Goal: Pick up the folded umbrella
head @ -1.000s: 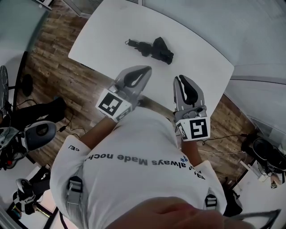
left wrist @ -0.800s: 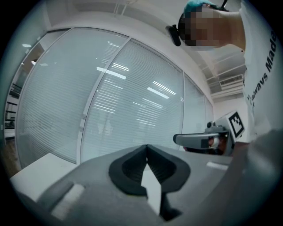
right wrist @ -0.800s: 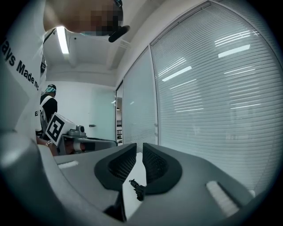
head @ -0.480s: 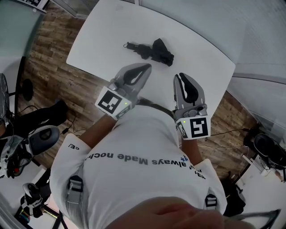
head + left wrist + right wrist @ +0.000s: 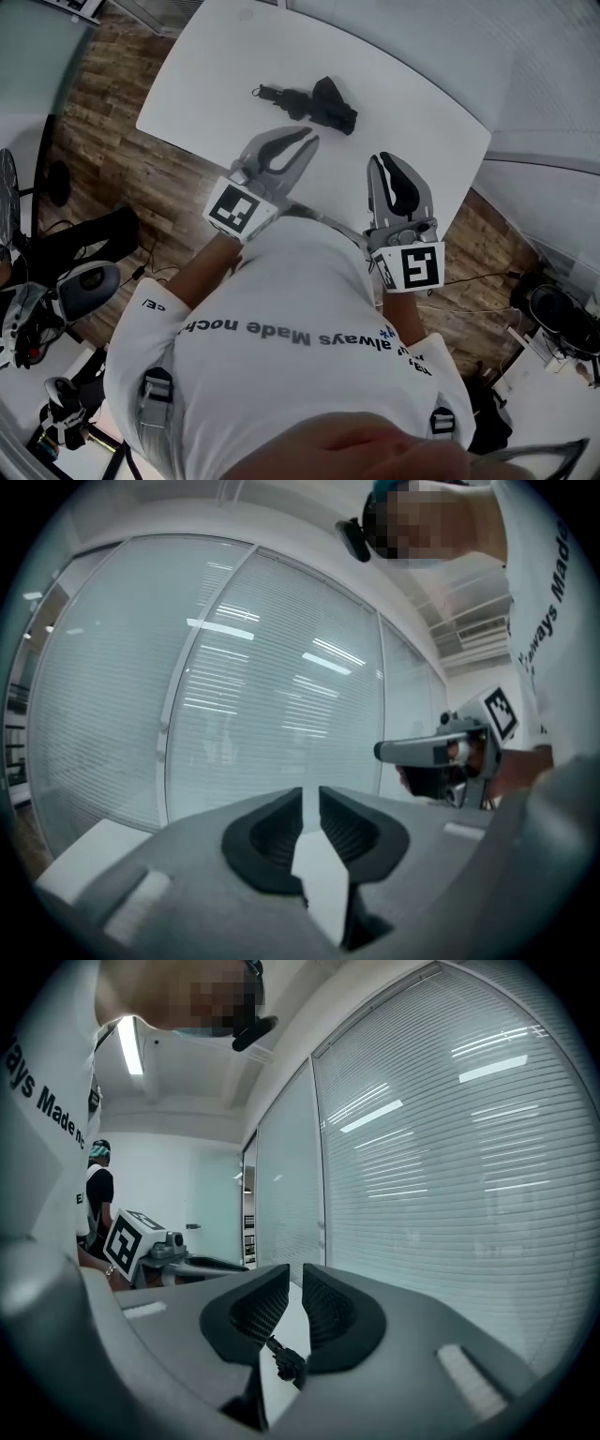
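Note:
The folded black umbrella [image 5: 309, 103] lies on the white table [image 5: 412, 103], with its strap end pointing left. My left gripper [image 5: 309, 141] hovers just short of it at the table's near edge. Its jaws are opening, a narrow slit shows between them, and nothing is in them [image 5: 310, 794]. My right gripper [image 5: 382, 161] is held to the right of the umbrella, over the near edge. Its jaws stand a thin slit apart and hold nothing [image 5: 295, 1274]. Through that slit the umbrella [image 5: 286, 1361] shows far off on the tabletop.
Wooden floor [image 5: 103, 122] runs left of and under the table. Office chairs and gear [image 5: 75, 272] stand at the left, and cables lie at the right [image 5: 553, 319]. Glass walls with blinds [image 5: 262, 705] rise beyond the table. Another person [image 5: 98, 1194] stands at the back.
Both grippers have edged forward toward the table and the umbrella. The left jaws have parted slightly at the tips.

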The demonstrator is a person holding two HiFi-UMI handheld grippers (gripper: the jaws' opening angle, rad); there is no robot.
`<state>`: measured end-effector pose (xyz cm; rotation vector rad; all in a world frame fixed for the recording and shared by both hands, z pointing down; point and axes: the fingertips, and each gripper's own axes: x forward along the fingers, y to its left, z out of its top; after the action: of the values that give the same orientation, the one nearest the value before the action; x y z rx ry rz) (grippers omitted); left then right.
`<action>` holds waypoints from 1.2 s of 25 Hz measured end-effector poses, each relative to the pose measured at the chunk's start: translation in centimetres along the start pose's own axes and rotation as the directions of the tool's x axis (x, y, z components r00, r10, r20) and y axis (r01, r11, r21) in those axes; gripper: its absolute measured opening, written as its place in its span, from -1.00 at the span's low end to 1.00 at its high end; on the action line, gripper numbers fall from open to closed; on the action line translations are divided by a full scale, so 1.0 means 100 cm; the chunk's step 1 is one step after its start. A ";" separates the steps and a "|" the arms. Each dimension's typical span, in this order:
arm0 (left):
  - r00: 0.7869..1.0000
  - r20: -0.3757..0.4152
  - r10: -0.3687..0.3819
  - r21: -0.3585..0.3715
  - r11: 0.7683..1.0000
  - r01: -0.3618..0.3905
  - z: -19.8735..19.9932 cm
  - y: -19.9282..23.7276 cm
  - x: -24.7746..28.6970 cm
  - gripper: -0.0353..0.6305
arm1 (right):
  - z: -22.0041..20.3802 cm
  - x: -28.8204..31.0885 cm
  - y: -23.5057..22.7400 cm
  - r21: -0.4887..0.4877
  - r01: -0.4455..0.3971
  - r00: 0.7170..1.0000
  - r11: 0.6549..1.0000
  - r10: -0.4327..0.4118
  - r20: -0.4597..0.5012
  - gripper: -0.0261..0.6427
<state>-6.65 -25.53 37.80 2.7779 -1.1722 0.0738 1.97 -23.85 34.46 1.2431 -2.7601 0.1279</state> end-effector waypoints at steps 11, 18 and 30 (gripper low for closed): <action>0.965 -0.261 0.020 0.335 0.940 0.071 -0.086 0.013 0.034 -0.49 | -0.006 -0.014 -0.017 0.011 0.017 1.000 1.000 -0.017 0.001 -0.79; 0.878 -0.477 0.042 0.453 0.868 0.205 -0.171 0.051 0.057 -0.35 | -0.004 -0.020 -0.024 0.016 0.034 0.999 0.999 -0.034 0.000 -0.79; 0.648 -0.757 0.081 0.454 0.779 0.433 -0.304 0.129 0.075 0.08 | -0.009 -0.025 -0.026 0.020 0.072 0.997 0.997 -0.071 -0.026 -0.79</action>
<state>-10.50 -35.71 69.88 2.7512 -0.6666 1.6878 5.67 -23.60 35.13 1.3340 -2.6962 0.1655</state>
